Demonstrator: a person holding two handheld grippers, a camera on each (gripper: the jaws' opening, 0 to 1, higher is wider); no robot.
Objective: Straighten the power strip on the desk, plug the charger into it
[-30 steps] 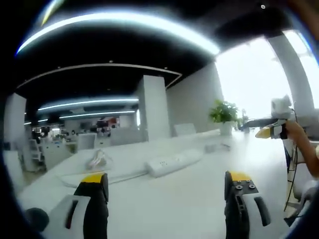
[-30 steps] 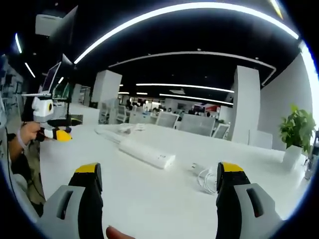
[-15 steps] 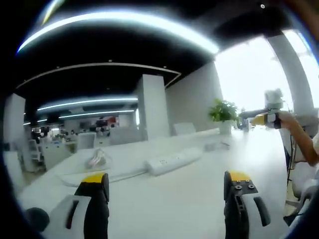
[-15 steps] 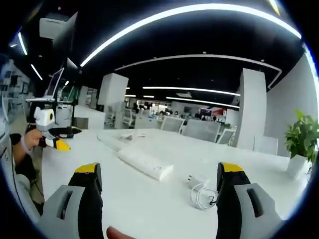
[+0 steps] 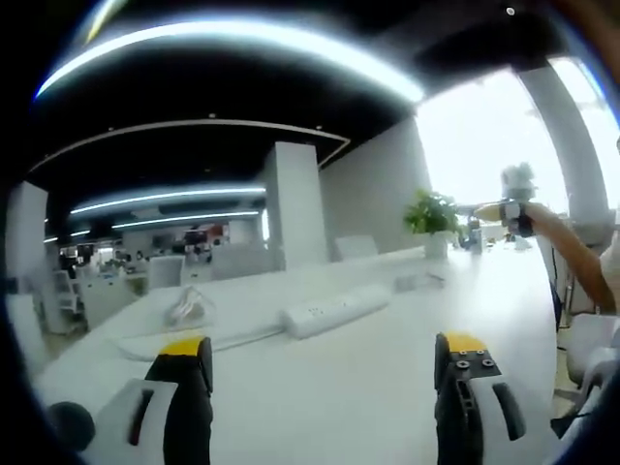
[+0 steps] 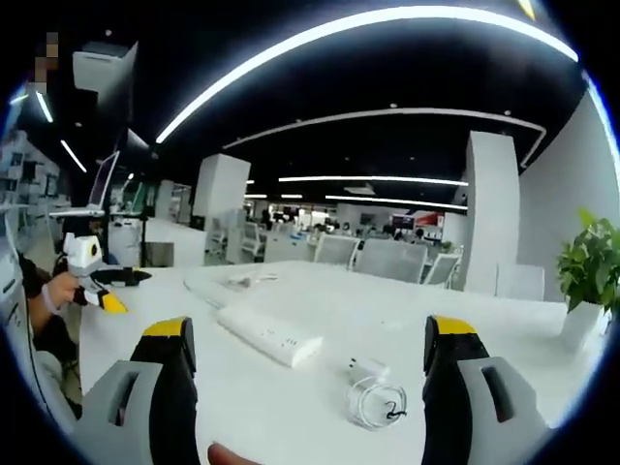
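Hovering above the white desk (image 6: 320, 407), jaws spread wide and empty on both the left gripper (image 5: 325, 373) and the right gripper (image 6: 308, 363), presumably poised before any contact. Lying askew across the desk at roughly 12 o'clock from the left jaws, the white power strip (image 5: 334, 312), its lead trailing toward 9 o'clock, so not yet straightened. Resting just beside the strip's near end, toward 1 o'clock in the right gripper view: the white charger (image 6: 365, 371) with its coiled cable (image 6: 378, 402), unplugged. Held high off the surface, likely to survey both items first. Standing at the far desk edge, a potted plant (image 6: 589, 266).
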